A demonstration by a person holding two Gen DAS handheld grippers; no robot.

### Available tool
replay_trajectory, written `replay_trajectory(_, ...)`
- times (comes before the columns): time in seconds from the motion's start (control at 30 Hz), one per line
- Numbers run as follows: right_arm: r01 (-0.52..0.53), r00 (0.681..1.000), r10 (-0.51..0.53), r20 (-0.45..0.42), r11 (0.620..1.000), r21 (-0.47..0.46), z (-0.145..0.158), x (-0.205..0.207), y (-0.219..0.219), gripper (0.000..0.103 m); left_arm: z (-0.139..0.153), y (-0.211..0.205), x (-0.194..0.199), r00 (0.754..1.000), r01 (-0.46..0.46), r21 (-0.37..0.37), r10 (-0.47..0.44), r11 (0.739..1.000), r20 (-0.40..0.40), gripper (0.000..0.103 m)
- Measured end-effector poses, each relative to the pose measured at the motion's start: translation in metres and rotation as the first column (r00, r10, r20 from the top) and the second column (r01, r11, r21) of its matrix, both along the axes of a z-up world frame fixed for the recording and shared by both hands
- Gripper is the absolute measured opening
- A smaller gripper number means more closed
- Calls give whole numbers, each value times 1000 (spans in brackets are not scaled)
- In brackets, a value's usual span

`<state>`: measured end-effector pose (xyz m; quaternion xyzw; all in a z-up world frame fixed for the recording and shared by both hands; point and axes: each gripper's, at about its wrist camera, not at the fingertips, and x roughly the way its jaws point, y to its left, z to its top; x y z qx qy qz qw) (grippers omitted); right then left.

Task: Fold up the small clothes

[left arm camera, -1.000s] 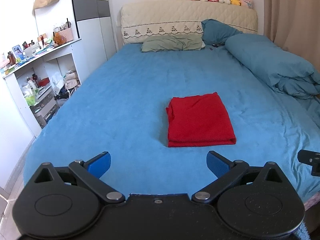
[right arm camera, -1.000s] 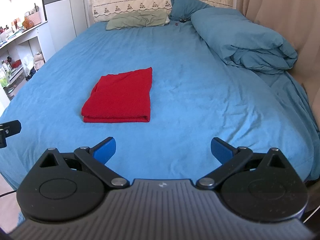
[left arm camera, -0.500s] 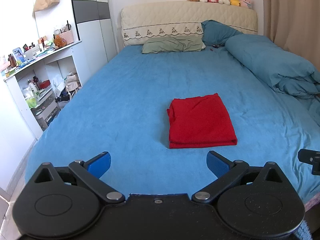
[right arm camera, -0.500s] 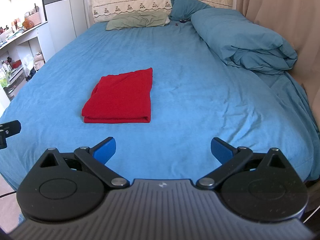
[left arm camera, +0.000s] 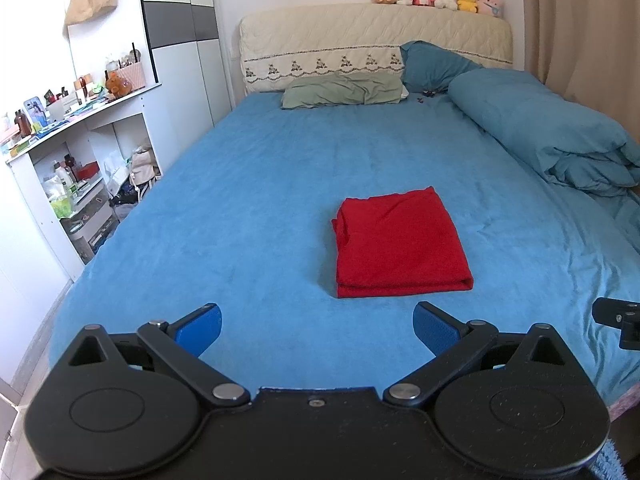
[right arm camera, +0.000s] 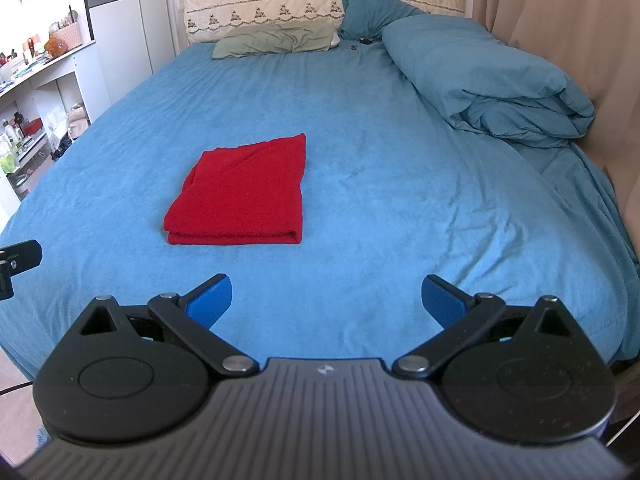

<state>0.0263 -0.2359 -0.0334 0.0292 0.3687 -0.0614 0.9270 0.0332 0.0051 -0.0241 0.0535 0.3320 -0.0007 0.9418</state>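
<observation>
Through the left wrist camera we see our left gripper (left arm camera: 317, 326) spread wide with nothing between its 2 blue fingers (left arm camera: 199, 328), held above the near edge of the bed (left arm camera: 248, 208). The red garment (left arm camera: 400, 242) lies folded flat on the blue sheet, just ahead and slightly right.

Through the right wrist camera, our right gripper (right arm camera: 326, 300) is equally wide and empty. The garment (right arm camera: 244, 192) sits ahead to the left, well apart from the bunched duvet (right arm camera: 492, 80).

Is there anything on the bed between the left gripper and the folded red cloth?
No. Between the left gripper and the red cloth lies only bare blue bedsheet, plain in the left wrist view.
</observation>
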Motion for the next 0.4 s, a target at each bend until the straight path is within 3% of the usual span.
replay_trajectory(0.4, 1, 1000, -1, 0, 1000, 2, 0, 0, -1, 103, -1, -3, -4, 1000, -2, 6, 2, 1000, 17, 103)
